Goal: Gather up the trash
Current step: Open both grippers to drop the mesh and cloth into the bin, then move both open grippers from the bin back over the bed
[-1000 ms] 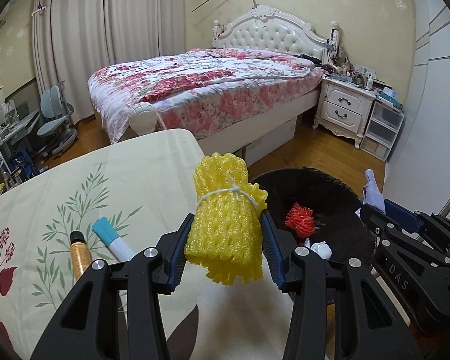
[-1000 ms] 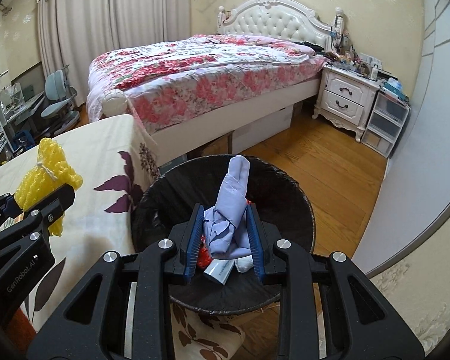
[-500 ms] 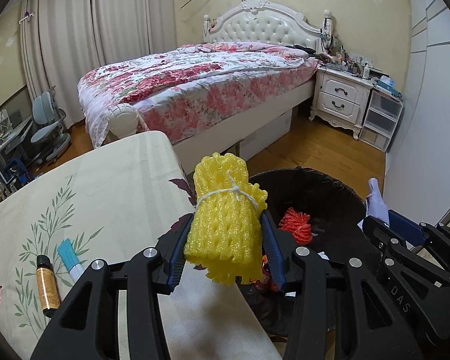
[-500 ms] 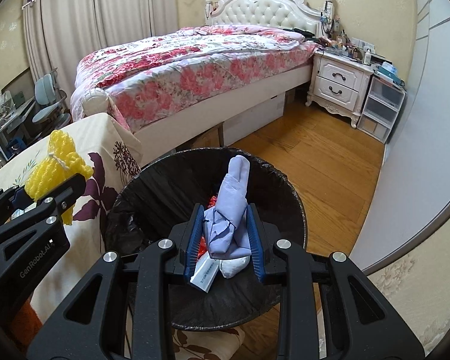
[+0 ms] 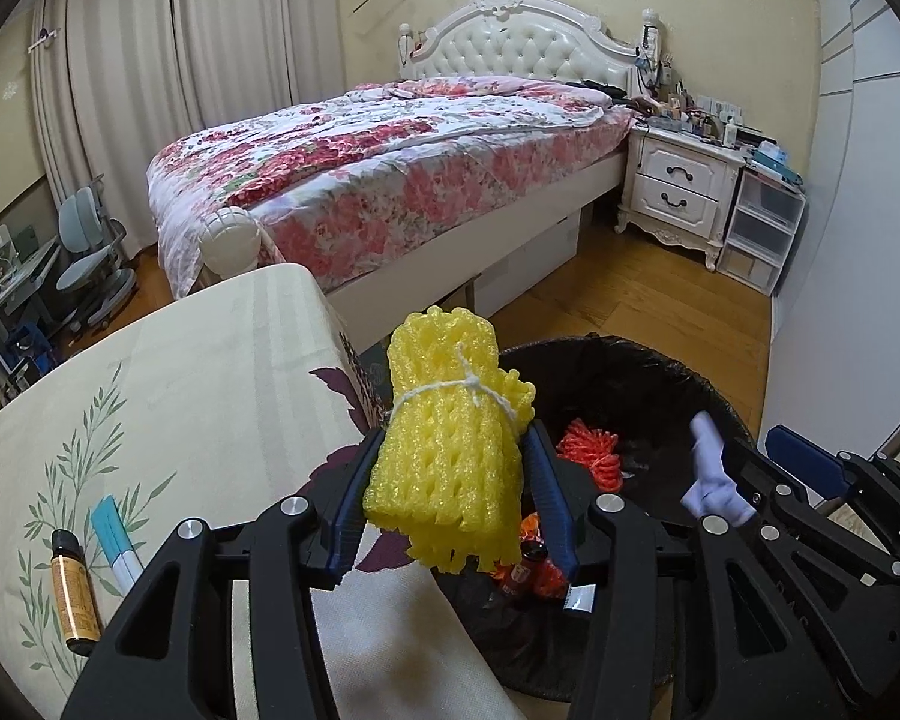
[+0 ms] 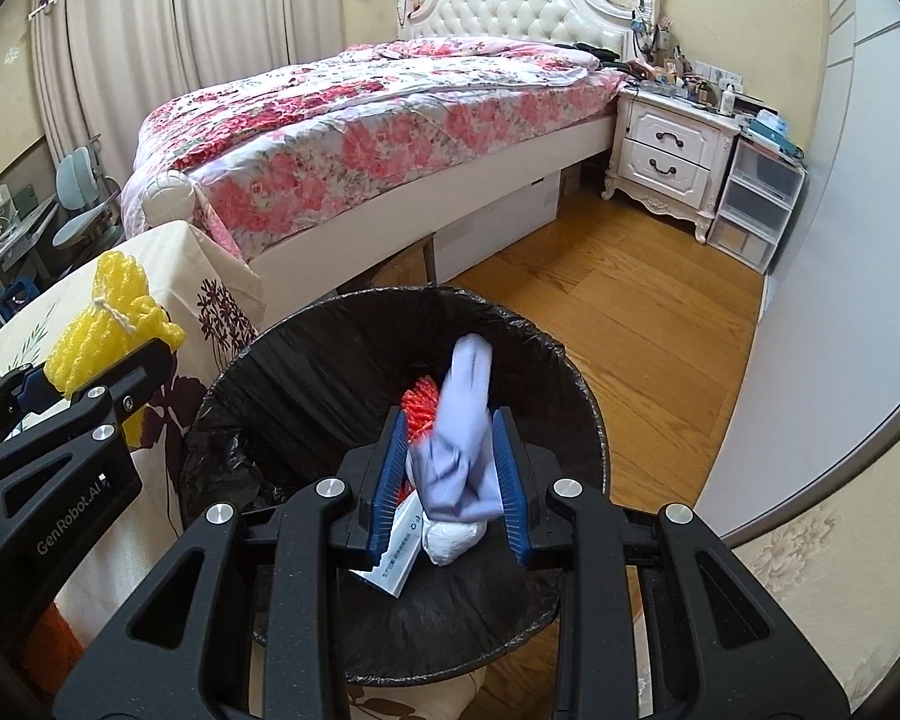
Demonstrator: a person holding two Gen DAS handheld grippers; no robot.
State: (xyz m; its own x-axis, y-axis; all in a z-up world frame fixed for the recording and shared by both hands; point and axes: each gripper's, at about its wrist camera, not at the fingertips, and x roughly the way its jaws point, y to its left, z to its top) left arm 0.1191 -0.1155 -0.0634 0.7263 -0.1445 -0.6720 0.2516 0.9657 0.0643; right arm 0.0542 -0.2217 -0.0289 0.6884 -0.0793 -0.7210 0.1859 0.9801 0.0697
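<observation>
The one marking I can read cleanly is "GenRobot.AI", in pale letters running up the black body of the left gripper (image 6: 54,384), at the lower left of my right wrist view. Low in the middle of that same view, a white packet (image 6: 399,546) lying in the bin carries a line of small print beside a recycling-type symbol, but I cannot make out the characters. In my left wrist view, faint raised letters on the right gripper (image 5: 744,474), at the lower right, might read "DAS".
</observation>
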